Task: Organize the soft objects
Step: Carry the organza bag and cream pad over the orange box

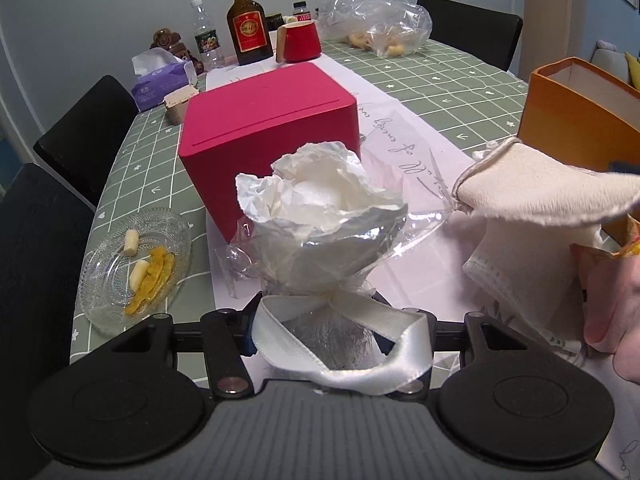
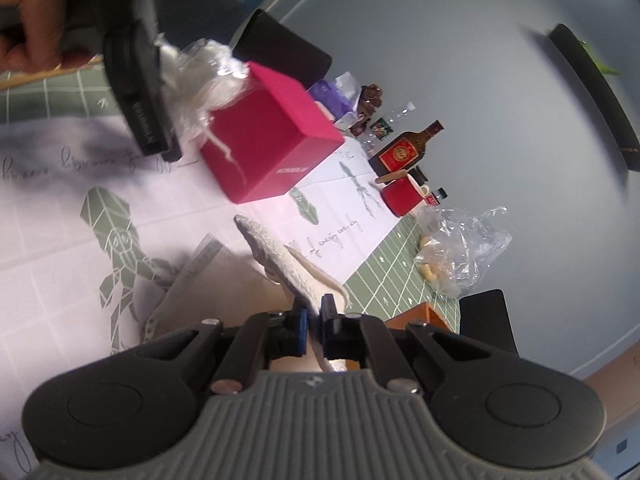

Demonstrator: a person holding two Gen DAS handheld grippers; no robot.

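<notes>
Holding item one, the left gripper (image 1: 340,328) is clamped on the neck of a wrapped bouquet (image 1: 320,208): white crumpled paper inside clear cellophane, tied with a white ribbon (image 1: 344,344) that loops across the gripper's front. The bundle stands upright, raised in front of a red box (image 1: 268,120).

Item two: a cream cloth (image 1: 536,196), fuzzy with a stitched edge, pinched along its rim by the right gripper (image 2: 314,320), whose blue pads are pressed together on the fabric. The cloth hangs lifted above the surface (image 1: 440,80), to the right of the bouquet and just before an orange box (image 1: 572,112). Further pale fabric lies beneath it; whether that is part of the same piece is hard to say.

Surface covering: green checked cloth with a white printed runner (image 2: 60,208) down the middle.

Other contents:
- glass dish (image 1: 132,264) with yellow food scraps, left edge
- purple tissue pack (image 1: 160,84)
- brown liquor bottle (image 1: 248,24)
- water bottle (image 1: 206,36)
- red mug (image 1: 300,40)
- clear plastic bag (image 1: 376,12), far end
</notes>
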